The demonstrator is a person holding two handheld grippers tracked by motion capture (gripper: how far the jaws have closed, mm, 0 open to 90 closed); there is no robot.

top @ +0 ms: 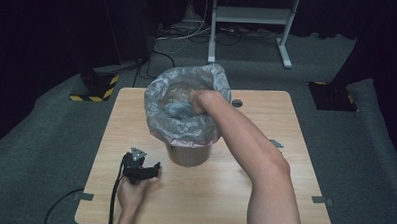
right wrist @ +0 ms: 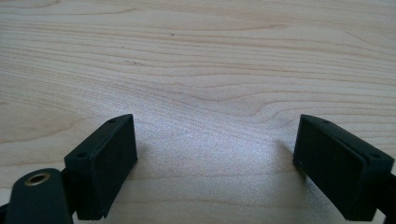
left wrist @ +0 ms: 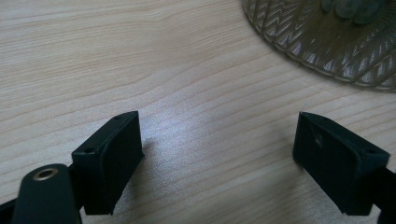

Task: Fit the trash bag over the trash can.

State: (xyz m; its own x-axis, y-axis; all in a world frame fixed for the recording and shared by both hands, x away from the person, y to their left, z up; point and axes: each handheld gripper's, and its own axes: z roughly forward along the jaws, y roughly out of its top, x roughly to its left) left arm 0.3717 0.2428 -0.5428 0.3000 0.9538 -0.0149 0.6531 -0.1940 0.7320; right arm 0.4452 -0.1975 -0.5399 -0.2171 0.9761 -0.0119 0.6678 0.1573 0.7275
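Wood table (top: 263,194) | one lined bin (top: 189,116) | left claw (left wrist: 217,154), right claw (right wrist: 215,158): both wide open, empty

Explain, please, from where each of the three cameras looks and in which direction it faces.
High view: above the person's side, facing forward and down on the table; shows both forearms, right hand in the bag-lined bin.
Left gripper view: rides the left gripper, facing tabletop, jaws apart.
Right gripper view: rides the right gripper, facing bare wood, jaws apart.
Shared: high and left gripper views both show the bin.
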